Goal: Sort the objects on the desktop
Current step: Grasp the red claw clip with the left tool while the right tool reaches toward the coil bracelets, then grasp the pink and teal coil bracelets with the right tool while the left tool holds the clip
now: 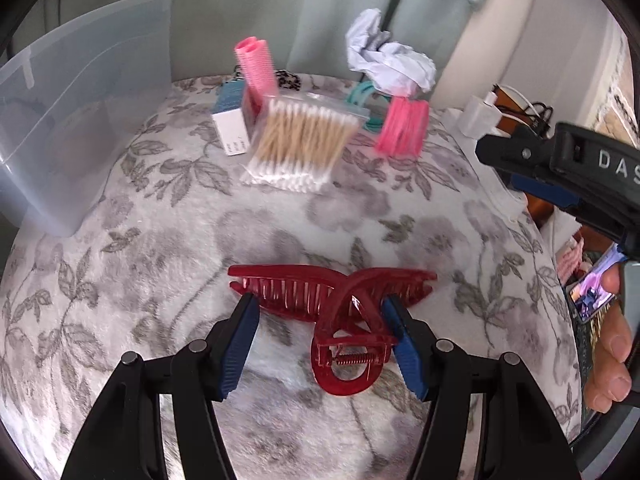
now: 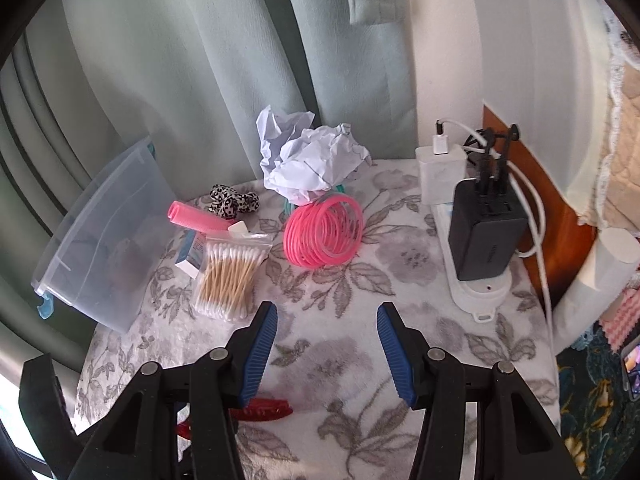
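A dark red hair claw clip (image 1: 332, 300) lies on the floral cloth (image 1: 160, 264). My left gripper (image 1: 320, 308) stands open just over it. The clip sits between the blue pads (image 1: 240, 344); the right pad is close against the clip's handle, and the left pad is apart from it. My right gripper (image 2: 327, 308) is open above bare cloth (image 2: 360, 280), with nothing between its fingers. An end of the red clip (image 2: 264, 405) peeks out behind its left finger. A clear plastic bin (image 1: 80, 120) stands at the far left.
Behind lie a bag of cotton swabs (image 2: 228, 276), a small blue-white box (image 2: 192, 252), a pink roller (image 2: 196, 216), pink rings (image 2: 324, 232), crumpled paper (image 2: 312, 160) and a leopard scrunchie (image 2: 234, 202). Chargers on a power strip (image 2: 484, 240) line the right edge. A person's fingers (image 1: 612, 360) show at right.
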### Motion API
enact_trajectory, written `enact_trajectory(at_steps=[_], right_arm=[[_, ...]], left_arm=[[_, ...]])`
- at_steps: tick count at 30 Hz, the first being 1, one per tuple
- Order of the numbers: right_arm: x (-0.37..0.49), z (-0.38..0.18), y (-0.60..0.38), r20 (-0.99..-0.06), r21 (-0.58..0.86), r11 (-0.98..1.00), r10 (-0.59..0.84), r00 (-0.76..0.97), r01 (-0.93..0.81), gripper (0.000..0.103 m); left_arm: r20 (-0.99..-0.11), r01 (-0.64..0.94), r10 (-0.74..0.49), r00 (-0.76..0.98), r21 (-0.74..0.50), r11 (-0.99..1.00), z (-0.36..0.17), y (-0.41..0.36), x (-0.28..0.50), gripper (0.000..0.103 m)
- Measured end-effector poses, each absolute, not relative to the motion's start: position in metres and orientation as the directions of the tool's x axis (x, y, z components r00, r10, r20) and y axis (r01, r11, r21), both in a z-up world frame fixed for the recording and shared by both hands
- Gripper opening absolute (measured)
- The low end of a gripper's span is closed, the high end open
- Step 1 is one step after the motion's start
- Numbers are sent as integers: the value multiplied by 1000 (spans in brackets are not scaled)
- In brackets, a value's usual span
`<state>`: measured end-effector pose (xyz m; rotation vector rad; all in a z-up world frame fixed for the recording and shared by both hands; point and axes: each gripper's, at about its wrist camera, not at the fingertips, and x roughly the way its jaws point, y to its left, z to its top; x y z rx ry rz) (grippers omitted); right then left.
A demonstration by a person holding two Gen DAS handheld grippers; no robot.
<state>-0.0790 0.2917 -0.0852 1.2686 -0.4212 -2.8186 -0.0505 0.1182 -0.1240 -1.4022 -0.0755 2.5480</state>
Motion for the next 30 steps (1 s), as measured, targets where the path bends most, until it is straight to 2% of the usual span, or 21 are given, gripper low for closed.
enact_trajectory(at_steps=[6,13,30], right_arm=[[-106,-97,287,-748,264,-962,-156,-645,-74,56],[-142,-111,284,-766,279,-958,-176,-619,-72,56],[-194,-140,283,-791,277,-952,-150,-593,-128,56]], left_arm=[[-823,-154,230,-519,-174,-973,-126,106,-58,65],[-812,-163,242,-532,-182,-970,-124,103,-63,49],[-797,-155,273,-538,-225,-962,-128,89,-79,49]])
